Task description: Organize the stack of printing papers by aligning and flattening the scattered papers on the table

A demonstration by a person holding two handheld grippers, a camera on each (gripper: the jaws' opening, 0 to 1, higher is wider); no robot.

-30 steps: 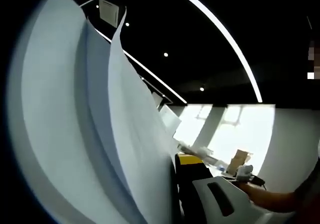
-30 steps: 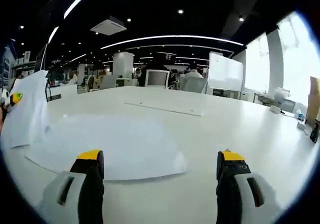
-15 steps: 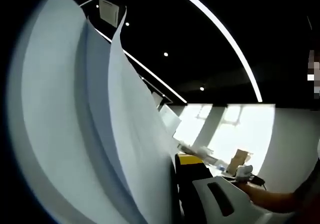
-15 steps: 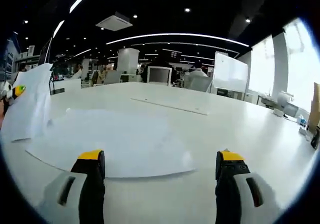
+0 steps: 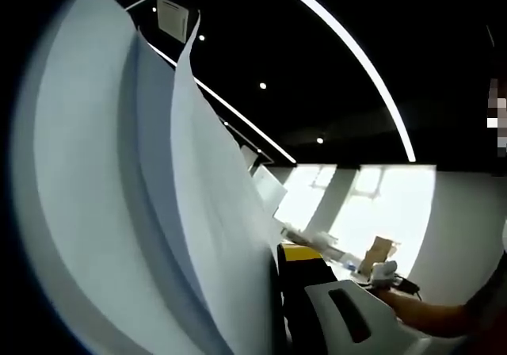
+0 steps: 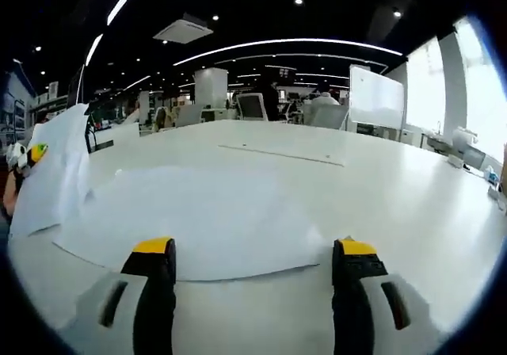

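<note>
A sheaf of white printing papers (image 5: 158,196) stands on edge right against the left gripper view's lens. My left gripper (image 5: 275,253) is shut on it; one yellow-tipped jaw shows beside the sheets and the other is hidden behind them. In the right gripper view the same papers (image 6: 51,173) stand upright at the far left, with the left gripper (image 6: 28,155) holding them. More sheets (image 6: 198,216) lie flat on the white table (image 6: 412,212). My right gripper (image 6: 253,252) is open, its jaws low over the near edge of those flat sheets.
A person's hand (image 5: 432,315) shows at the lower right of the left gripper view. A thin flat strip (image 6: 281,154) lies farther back on the table. A whiteboard (image 6: 376,101), a monitor (image 6: 252,106) and chairs stand beyond the far edge.
The right gripper view has moved forward and lower toward the flat sheets, whose near edge now lies between its jaws. The left gripper and its papers have stayed still.
</note>
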